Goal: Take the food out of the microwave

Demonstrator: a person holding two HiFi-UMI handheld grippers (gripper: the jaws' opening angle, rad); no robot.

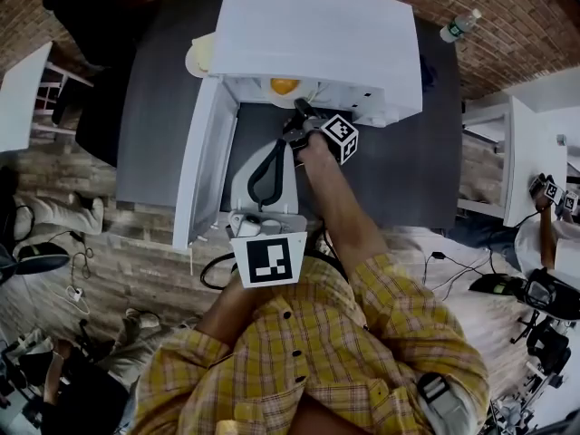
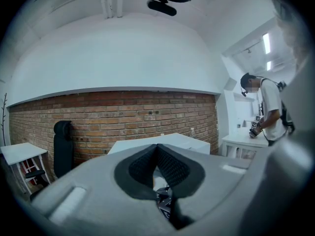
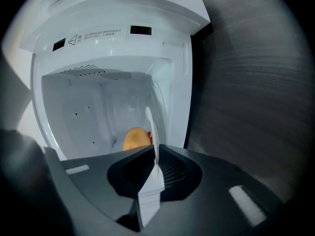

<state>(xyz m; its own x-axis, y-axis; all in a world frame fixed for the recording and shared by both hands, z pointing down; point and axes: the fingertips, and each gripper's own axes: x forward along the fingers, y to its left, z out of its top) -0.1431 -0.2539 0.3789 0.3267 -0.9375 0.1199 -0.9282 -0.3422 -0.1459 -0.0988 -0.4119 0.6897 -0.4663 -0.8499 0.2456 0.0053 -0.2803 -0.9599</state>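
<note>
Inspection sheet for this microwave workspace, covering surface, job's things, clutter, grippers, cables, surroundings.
Surface: dark grey table, mostly bare.
Job's things: white microwave, door swung open; orange food inside, seemingly on a thin white plate.
Clutter: bottle at the table's far corner.
Grippers: right gripper shut on the plate's rim; left gripper shut, empty, near the person's body.
Cables: black cable looping before the microwave.
Surroundings: brick wall, white side table, another person.

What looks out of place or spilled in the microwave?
Nothing stands out. The microwave door is open, the orange food sits on its white plate inside, and the right tool is shut on the plate's rim.
</note>
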